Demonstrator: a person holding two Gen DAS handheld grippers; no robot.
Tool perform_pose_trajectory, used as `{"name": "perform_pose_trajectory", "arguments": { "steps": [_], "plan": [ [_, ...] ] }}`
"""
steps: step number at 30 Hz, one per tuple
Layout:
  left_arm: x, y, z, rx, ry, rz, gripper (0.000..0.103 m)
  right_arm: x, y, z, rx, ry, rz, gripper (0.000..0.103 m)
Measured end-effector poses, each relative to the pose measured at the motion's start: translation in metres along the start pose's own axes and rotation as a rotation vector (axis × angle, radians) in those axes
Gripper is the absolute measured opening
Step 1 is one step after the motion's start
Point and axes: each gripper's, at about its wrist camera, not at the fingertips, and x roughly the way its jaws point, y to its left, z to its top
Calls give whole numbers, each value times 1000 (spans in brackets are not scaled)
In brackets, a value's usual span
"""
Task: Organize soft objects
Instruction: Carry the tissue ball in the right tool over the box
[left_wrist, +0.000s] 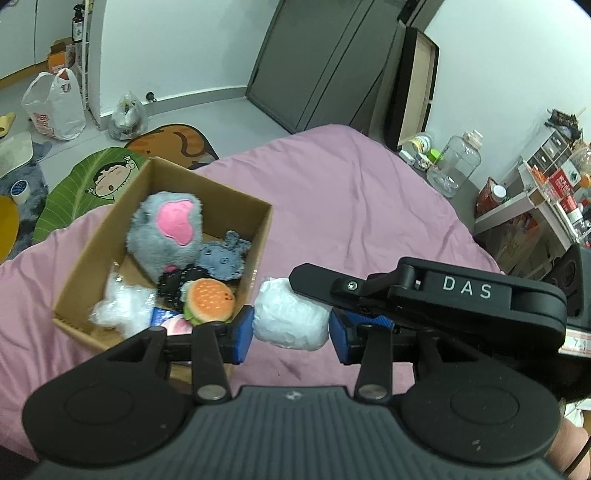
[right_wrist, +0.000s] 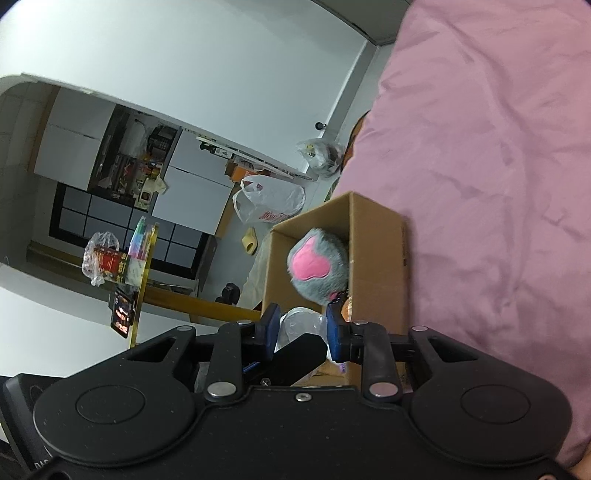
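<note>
Beside the box's (left_wrist: 255, 236) near corner | my left gripper (left_wrist: 291, 328) pinches white wad (left_wrist: 291, 317), soft, light: grip mid-bulk | right gripper (right_wrist: 301, 332) half-open, hold unclear.

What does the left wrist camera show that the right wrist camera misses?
Only the left wrist view shows the burger toy and blue plush in the box, and the left tool clamping a white bundle. Only the right wrist view shows the shelving. Both show the cardboard box, grey plush, pink bedcover and right tool.
</note>
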Motion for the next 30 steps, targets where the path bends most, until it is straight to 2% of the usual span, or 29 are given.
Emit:
{"name": "perform_pose_trajectory", "arguments": {
  "steps": [17,30],
  "plan": [
    [-36,62,7,-86,-47,-46,44,31,58,-23,-53,-17,-35,26],
    [-21,97,21,-119,-13,-62,44,63,69,-23,-53,-2,-77,26]
  ]
}}
